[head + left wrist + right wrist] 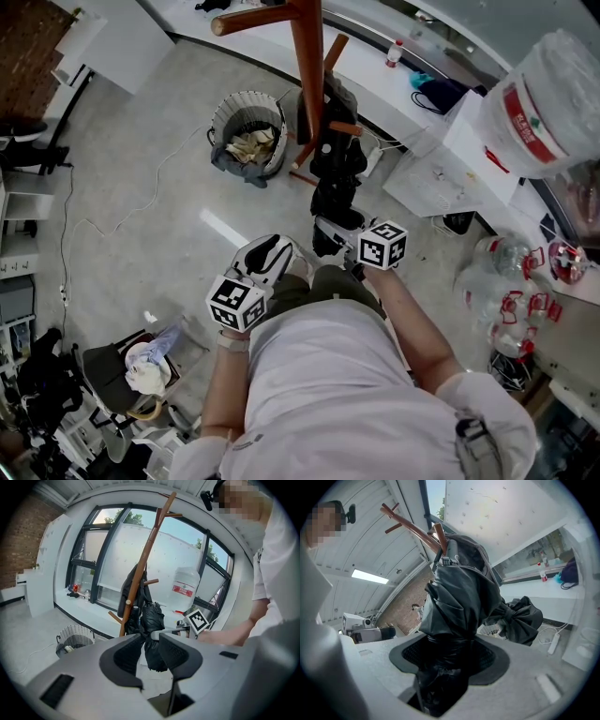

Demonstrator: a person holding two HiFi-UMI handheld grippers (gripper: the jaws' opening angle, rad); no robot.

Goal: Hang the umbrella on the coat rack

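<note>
Right gripper [449, 652] was clamped on the folded black umbrella [459, 597]. Both pads pressed into the bunched fabric near its lower end, and the canopy rose up and away from the jaws.

In the head view the right gripper [330, 227] sat just ahead of the person's torso. The umbrella [334, 187] stood up from it, close against the wooden coat rack [307, 66]. The umbrella's upper end lay beside a short lower peg [344, 128] and met a dark garment [335, 98] hanging on the pole. I could not tell whether any part was hooked over the peg.

Left gripper [151, 641] was spread, with nothing between its jaws. The umbrella [152, 620] showed beyond the gap, apart from it, alongside the coat rack [140, 569]. In the head view the left gripper [270, 253] sat beside the right one, on the person's left, pointing toward the rack's foot.

A round wire wastebasket [248, 127] holding crumpled paper stood on the floor left of the rack's foot. A large water jug [544, 98] with a red label sat at far right.
</note>
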